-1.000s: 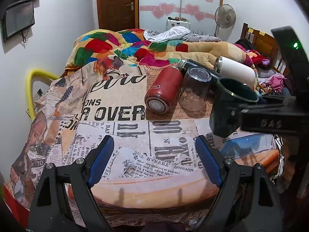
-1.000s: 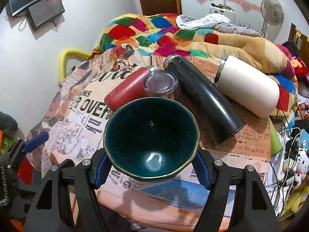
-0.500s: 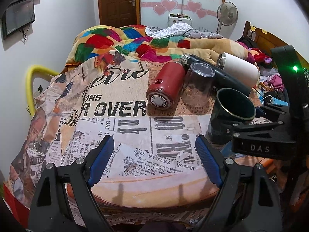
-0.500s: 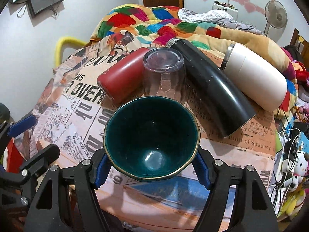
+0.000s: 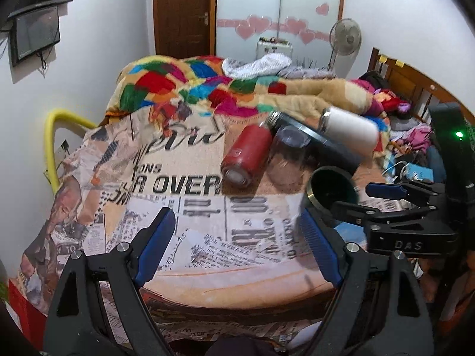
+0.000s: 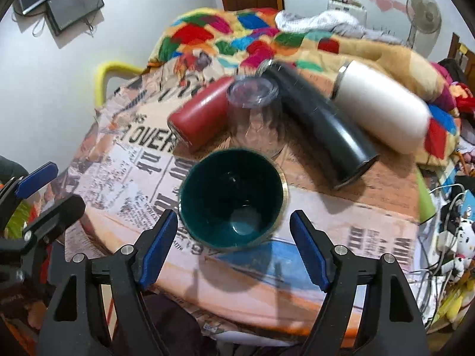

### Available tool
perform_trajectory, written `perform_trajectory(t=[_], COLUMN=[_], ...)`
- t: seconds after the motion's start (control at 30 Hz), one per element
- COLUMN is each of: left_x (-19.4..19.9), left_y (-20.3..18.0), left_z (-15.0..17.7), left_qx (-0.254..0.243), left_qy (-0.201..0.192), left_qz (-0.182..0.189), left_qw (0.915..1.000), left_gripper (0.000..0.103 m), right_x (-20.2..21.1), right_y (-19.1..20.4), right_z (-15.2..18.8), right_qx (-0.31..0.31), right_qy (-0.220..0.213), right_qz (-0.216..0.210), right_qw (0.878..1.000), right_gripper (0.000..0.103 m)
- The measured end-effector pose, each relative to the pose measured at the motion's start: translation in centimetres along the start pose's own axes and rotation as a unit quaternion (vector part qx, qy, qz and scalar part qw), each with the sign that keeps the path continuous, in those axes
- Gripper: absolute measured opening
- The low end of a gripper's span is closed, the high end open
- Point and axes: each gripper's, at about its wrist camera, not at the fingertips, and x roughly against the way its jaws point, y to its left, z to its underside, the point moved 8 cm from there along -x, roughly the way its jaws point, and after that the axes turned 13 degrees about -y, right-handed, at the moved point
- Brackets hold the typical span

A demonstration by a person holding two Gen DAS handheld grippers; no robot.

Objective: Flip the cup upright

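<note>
A dark green cup [image 6: 231, 197] with a gold rim stands upright, mouth up, on the newspaper-print cloth [image 6: 341, 207]. My right gripper [image 6: 234, 247] is open just in front of it, its blue pads apart and off the cup. The cup also shows in the left wrist view [image 5: 331, 187], partly behind the right gripper's body. My left gripper [image 5: 237, 244] is open and empty over the cloth's near part.
Behind the cup a clear glass [image 6: 255, 109] stands upside down, between a red bottle [image 6: 202, 115] and a black flask [image 6: 320, 124], both lying down. A white bottle [image 6: 383, 106] lies on the colourful blanket [image 6: 237, 35]. Cables and clutter fill the right side.
My right gripper has lowered the green cup onto the cloth, opened and drawn back from it. The left gripper has pulled back a little.
</note>
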Motion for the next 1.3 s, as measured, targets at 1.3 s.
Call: perform_trajectory(t=[1.3], left_x=[24.7], left_y=[-5.3], left_z=[-10.5], left_qx=[-0.004], left_qy=[-0.317], left_qz=[-0.023], left_qw=[0.9480], left_gripper=[0.102], right_x=[29.1], right_y=[4.3], right_z=[-6.4], right_qx=[0.049], right_qy=[-0.400], right_qz=[0.046], right_qw=[0.914], right_gripper=[0.103])
